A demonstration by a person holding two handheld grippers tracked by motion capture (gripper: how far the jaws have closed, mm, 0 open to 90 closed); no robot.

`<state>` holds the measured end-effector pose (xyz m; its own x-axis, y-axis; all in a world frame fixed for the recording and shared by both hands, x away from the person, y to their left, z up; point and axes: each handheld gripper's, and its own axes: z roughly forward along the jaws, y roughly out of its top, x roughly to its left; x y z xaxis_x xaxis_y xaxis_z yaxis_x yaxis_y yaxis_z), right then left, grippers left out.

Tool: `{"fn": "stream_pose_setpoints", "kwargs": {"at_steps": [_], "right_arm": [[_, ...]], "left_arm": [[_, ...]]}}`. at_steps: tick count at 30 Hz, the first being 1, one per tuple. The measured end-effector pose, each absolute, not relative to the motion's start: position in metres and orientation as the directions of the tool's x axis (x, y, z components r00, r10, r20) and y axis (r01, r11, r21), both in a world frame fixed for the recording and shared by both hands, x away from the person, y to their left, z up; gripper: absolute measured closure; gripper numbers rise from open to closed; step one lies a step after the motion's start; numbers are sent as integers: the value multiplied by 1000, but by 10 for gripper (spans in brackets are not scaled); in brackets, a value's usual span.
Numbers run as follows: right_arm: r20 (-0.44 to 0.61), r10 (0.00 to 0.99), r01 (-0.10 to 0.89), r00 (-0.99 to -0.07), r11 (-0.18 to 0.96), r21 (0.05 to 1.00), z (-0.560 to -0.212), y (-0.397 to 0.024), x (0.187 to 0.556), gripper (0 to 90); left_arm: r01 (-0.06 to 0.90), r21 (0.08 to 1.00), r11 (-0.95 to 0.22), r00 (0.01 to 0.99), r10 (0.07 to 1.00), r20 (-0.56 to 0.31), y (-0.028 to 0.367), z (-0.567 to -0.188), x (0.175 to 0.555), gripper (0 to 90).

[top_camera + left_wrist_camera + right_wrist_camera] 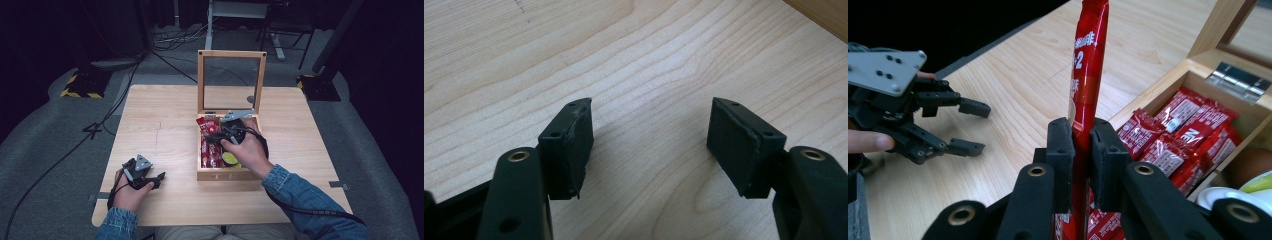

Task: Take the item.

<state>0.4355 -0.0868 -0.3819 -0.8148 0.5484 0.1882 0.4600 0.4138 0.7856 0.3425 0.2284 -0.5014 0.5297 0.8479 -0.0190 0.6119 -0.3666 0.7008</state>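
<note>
Where the right gripper view looks along its own black jaws, a long red sachet (1087, 75) stands upright at the centre of the frame, pinched flat between the two ribbed pads of the right gripper (1082, 150), its glossy foil printed with white lettering that the high view is too small to show. In the high view the same sachet (206, 126) sits at mid-frame, over the left part of an open wooden box (227, 175), with the right gripper (220, 137) clamped on it. The right gripper view shows more red sachets (1178, 135) lying crumpled and shiny inside the box at the right of the frame, beside a metal hinge (1238, 80) on the pale wood. The high view adds the box lid (231, 54), a square wooden frame with a clear pane, standing upright behind. The left gripper (145, 177) rests at the lower left of the high view on the light wooden table (160, 115). The left gripper view gives its matte black pads (574, 145) standing well apart over bare wood grain, nothing between them.
</note>
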Motion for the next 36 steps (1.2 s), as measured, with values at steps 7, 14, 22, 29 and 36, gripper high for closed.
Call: {"fn": "stream_pose_setpoints", "kwargs": {"at_steps": [7, 14, 22, 29, 36], "right_arm": [[179, 555, 438, -813, 380, 815, -367, -101, 431, 813], [160, 583, 430, -797, 360, 828, -354, -121, 432, 812], [141, 626, 432, -767, 340, 836, -345, -151, 432, 812], [143, 673, 446, -726, 301, 843, -340, -181, 433, 811], [129, 701, 443, -701, 288, 849, -338, -203, 435, 810]], "left_arm": [[600, 710, -369, 542, 840, -22, 230, -503, 347, 323], [608, 709, -357, 531, 847, -28, 231, -503, 351, 299], [613, 695, -375, 540, 841, -22, 233, -504, 359, 180], [619, 691, -373, 536, 844, -25, 234, -504, 366, 150], [617, 693, -373, 536, 844, -23, 234, -504, 367, 148]]}}
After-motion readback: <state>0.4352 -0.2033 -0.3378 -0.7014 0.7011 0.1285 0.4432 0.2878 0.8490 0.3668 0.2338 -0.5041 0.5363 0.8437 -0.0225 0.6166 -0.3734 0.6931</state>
